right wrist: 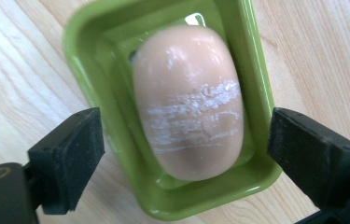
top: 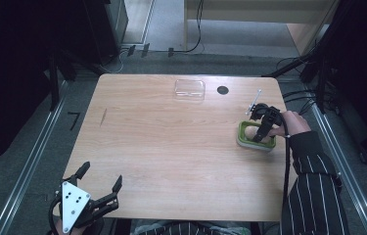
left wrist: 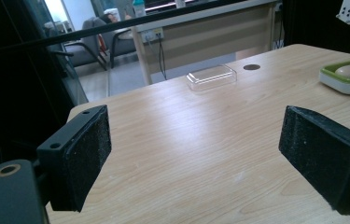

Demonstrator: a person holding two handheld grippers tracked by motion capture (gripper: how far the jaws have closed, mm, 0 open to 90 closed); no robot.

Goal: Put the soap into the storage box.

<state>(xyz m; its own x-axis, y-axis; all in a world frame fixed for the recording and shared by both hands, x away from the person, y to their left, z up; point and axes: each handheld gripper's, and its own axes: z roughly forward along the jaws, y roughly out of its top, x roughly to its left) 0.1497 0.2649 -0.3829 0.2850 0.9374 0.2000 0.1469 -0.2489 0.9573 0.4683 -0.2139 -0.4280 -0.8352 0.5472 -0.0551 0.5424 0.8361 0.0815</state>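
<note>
While the left gripper (top: 103,185) is resting open at the near left corner, the right gripper (right wrist: 182,154) is pointing down, jaws spread clear of the soap (right wrist: 189,100) in the green dish (right wrist: 256,70).

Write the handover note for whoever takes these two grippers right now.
Right gripper: open, jaws apart above the green soap dish, pads clear of the soap.
Left gripper: open, idle at the near left corner of the table, holding nothing.
Things: peach soap bar lies in the dish, at the table's right side. Clear lid sits apart at the far edge.
Done: soap is in the dish.
Left: probably fetch the clear lid and cover the dish.
</note>
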